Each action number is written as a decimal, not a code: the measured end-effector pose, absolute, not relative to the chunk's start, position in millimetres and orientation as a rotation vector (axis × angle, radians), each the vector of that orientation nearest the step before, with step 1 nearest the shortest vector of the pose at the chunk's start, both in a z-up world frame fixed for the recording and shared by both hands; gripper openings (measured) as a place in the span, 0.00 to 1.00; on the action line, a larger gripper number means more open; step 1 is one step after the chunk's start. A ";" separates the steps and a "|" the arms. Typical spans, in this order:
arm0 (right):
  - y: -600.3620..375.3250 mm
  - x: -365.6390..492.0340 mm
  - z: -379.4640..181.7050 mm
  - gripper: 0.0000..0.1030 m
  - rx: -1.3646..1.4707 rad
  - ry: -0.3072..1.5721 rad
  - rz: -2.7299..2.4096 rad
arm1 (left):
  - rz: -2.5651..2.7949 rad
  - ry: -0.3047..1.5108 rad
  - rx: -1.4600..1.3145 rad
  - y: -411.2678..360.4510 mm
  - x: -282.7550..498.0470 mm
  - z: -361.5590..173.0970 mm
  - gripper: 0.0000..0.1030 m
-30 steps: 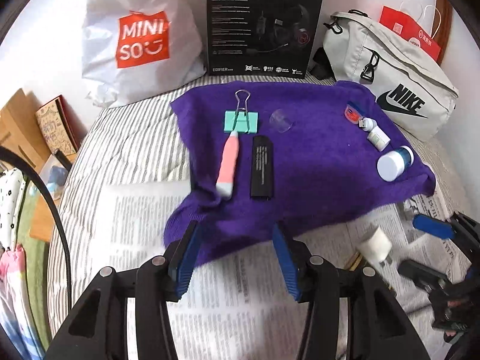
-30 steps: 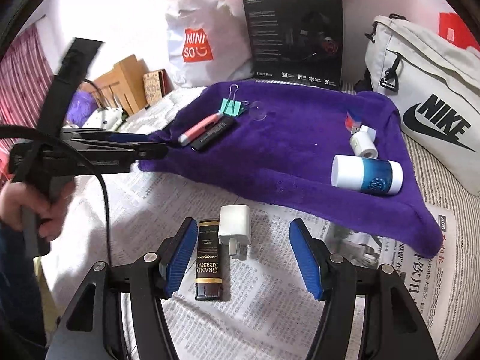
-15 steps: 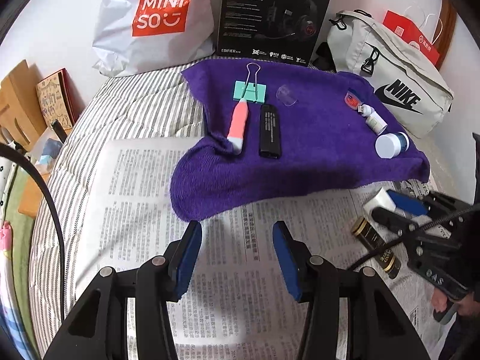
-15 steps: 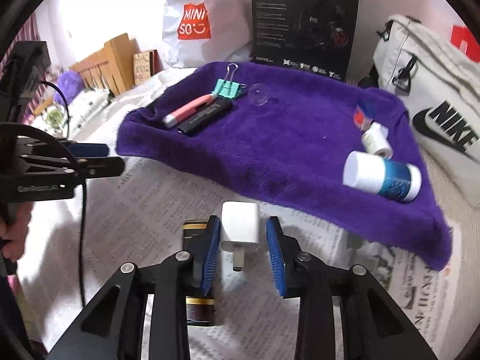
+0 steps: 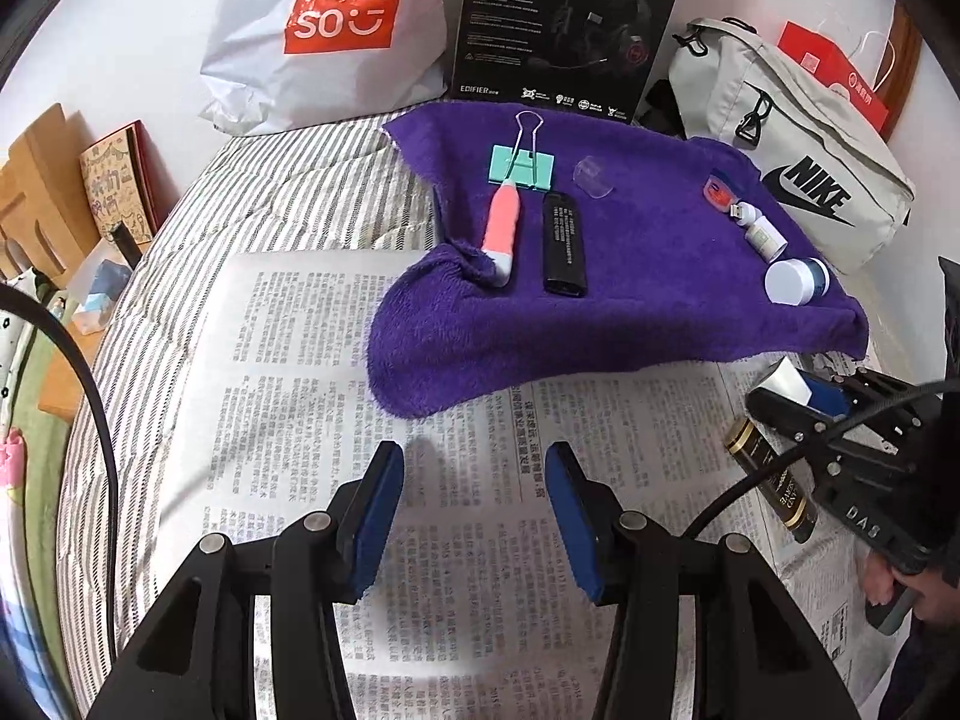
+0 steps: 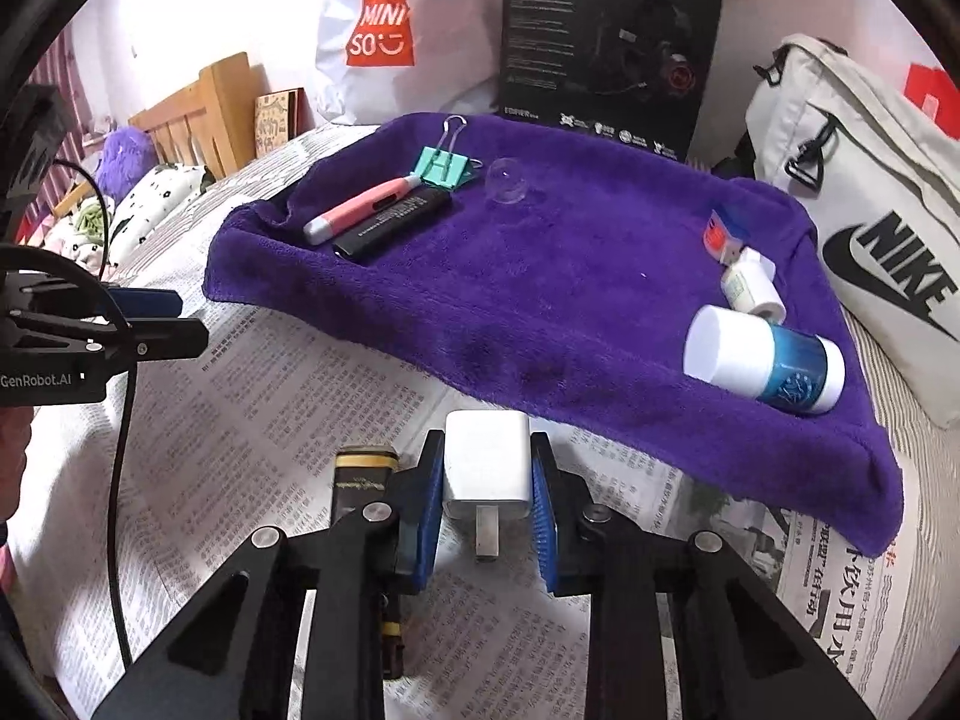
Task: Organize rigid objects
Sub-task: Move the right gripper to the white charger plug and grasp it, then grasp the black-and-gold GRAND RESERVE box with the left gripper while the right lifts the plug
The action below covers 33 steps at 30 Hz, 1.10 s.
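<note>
My right gripper (image 6: 486, 471) is shut on a white charger plug (image 6: 487, 463) low over the newspaper (image 6: 288, 408), just in front of the purple towel (image 6: 540, 288). A black and gold tube (image 6: 360, 480) lies beside its left finger. On the towel lie a pink pen (image 6: 360, 210), a black stick (image 6: 393, 225), a teal binder clip (image 6: 444, 165), a clear cap (image 6: 507, 180), a small white bottle (image 6: 753, 288) and a blue and white bottle (image 6: 765, 360). My left gripper (image 5: 474, 492) is open and empty over the newspaper (image 5: 288, 360), short of the towel (image 5: 630, 300).
A Miniso bag (image 5: 336, 30), a black headset box (image 5: 564, 30) and a white Nike bag (image 5: 798, 168) stand behind the towel. The right gripper (image 5: 840, 426) shows at the right edge of the left wrist view. The striped bed edge (image 5: 138, 300) is at the left.
My right gripper closed on the white charger plug. My left gripper drew back from the towel and stayed open.
</note>
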State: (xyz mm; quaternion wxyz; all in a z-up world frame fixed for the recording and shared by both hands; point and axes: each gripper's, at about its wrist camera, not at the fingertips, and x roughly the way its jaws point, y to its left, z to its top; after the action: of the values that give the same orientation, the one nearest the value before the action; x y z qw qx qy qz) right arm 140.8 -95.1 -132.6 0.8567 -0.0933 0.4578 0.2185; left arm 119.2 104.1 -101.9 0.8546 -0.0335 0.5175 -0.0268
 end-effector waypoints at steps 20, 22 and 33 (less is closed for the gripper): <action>-238.8 103.9 -102.9 0.25 -0.028 0.952 0.256 | -0.213 1.110 -0.020 16.9 109.2 -85.3 0.46; -253.2 98.8 -100.1 0.25 -0.008 0.950 0.232 | -0.238 1.118 -0.011 1.2 110.2 -87.2 0.46; -270.6 84.3 -98.9 0.25 0.024 0.933 0.212 | -0.247 1.169 0.099 -48.6 117.2 -109.2 0.48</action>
State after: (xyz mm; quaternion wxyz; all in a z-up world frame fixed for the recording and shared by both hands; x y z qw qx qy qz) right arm 84.3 -270.6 -98.9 0.8878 0.0113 0.4487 0.1020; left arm 117.2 -48.6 -109.2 0.8257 0.0468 0.5500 -0.1162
